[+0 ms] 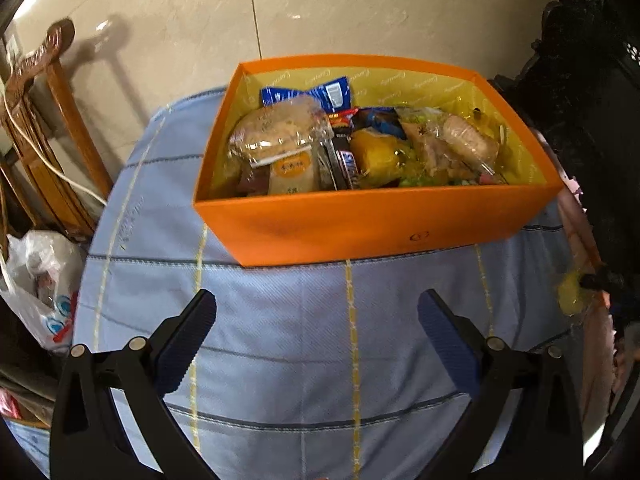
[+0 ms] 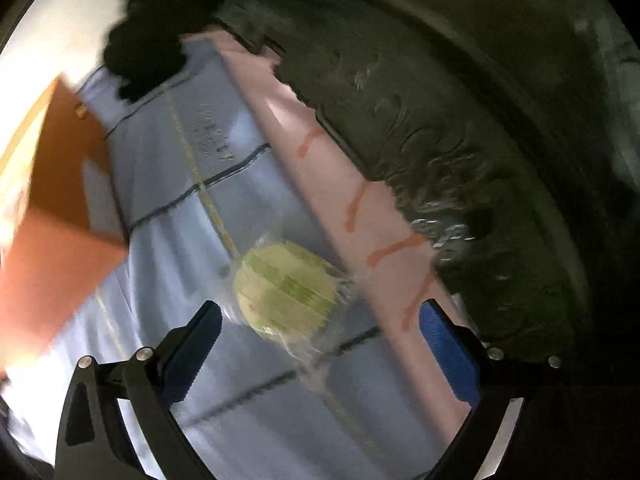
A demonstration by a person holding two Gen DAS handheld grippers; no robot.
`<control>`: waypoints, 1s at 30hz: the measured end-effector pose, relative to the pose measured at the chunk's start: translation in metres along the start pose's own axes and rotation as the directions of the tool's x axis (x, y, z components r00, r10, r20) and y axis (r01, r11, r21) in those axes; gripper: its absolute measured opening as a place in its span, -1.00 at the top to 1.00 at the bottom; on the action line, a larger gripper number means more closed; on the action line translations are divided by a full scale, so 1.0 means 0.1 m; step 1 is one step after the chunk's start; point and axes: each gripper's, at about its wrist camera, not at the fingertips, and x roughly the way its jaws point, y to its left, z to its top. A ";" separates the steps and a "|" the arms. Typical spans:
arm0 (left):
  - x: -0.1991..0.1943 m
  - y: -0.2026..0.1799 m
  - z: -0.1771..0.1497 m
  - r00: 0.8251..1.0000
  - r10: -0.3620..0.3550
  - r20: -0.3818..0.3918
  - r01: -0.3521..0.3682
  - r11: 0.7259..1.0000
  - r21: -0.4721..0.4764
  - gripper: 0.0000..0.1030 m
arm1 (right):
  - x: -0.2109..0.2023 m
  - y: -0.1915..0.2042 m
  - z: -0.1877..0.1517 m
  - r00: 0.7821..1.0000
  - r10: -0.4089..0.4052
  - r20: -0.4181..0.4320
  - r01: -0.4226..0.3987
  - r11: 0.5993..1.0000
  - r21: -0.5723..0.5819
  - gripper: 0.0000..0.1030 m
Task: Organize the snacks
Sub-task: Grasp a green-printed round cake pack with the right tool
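The left claw (image 1: pixel 316 312) hangs open over the blue cloth (image 1: pixel 280 320) before the snack-filled orange box (image 1: pixel 360 224).

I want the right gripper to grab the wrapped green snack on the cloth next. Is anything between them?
Nothing visible. The right gripper is open above the green snack, which lies alone on the blue cloth, apart from the orange box.

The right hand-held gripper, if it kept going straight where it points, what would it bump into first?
Probably the wrapped yellow-green snack lying on the blue checked tablecloth. The open right hand-held gripper points down at it. The picture is blurred, so depth is uncertain.
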 end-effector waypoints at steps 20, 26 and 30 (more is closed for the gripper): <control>0.17 0.20 -0.12 0.997 0.014 -0.075 -0.018 0.998 -0.053 -0.92 | 0.48 -0.28 0.15 0.981 0.172 -0.088 -0.149 0.963 0.224 0.02; 0.10 -0.02 -0.13 0.998 0.017 -0.067 -0.016 1.000 0.024 -0.92 | 0.44 -0.62 -0.03 0.937 0.348 -0.035 -0.330 0.913 0.239 0.10; 0.06 -0.14 -0.15 0.998 0.039 -0.055 -0.034 0.996 0.082 -0.92 | 0.10 -0.74 -0.25 0.927 0.371 0.060 -0.375 0.919 0.117 0.15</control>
